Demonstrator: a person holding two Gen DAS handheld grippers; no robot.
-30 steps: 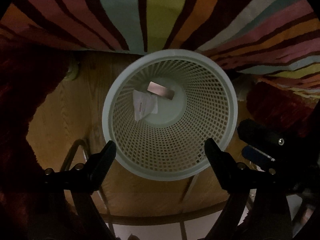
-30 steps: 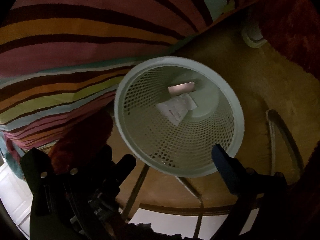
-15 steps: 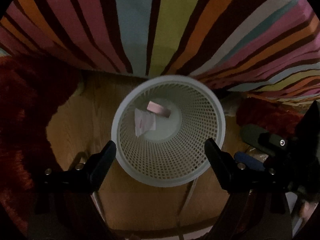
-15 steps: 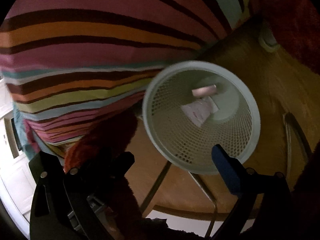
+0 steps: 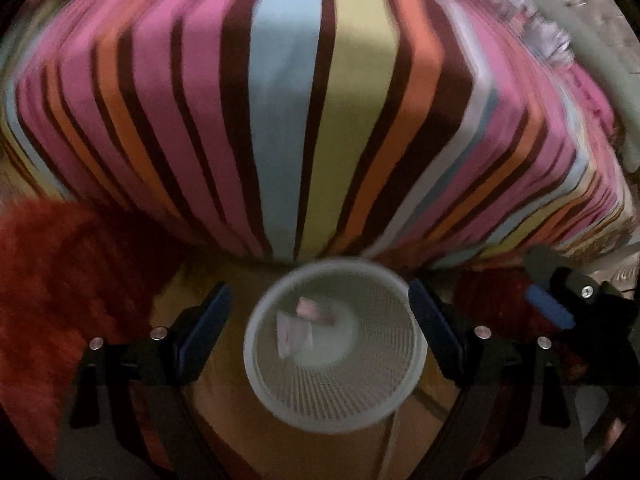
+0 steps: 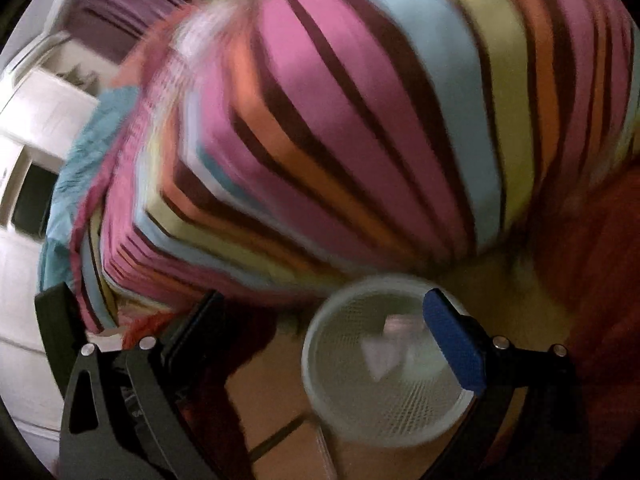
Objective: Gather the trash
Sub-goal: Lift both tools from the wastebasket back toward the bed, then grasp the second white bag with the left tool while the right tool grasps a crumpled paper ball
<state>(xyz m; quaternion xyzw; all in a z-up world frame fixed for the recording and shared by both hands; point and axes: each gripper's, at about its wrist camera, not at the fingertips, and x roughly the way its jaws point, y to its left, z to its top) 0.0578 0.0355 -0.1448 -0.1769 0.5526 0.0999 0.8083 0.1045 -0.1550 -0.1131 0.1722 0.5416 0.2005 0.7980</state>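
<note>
A white mesh waste basket stands on the wooden floor below both grippers; it also shows in the right wrist view. Inside it lie a white paper scrap and a small pink piece; the right wrist view shows them blurred. My left gripper is open and empty, high above the basket. My right gripper is open and empty too, and it appears at the right edge of the left wrist view.
A bed with a striped cover fills the upper part of both views. A red shaggy rug lies left of the basket. White furniture stands at the far left in the right wrist view.
Both grippers have risen and tilted up away from the basket, which now looks smaller and lower in both views. More of the striped bed shows. The views are motion-blurred.
</note>
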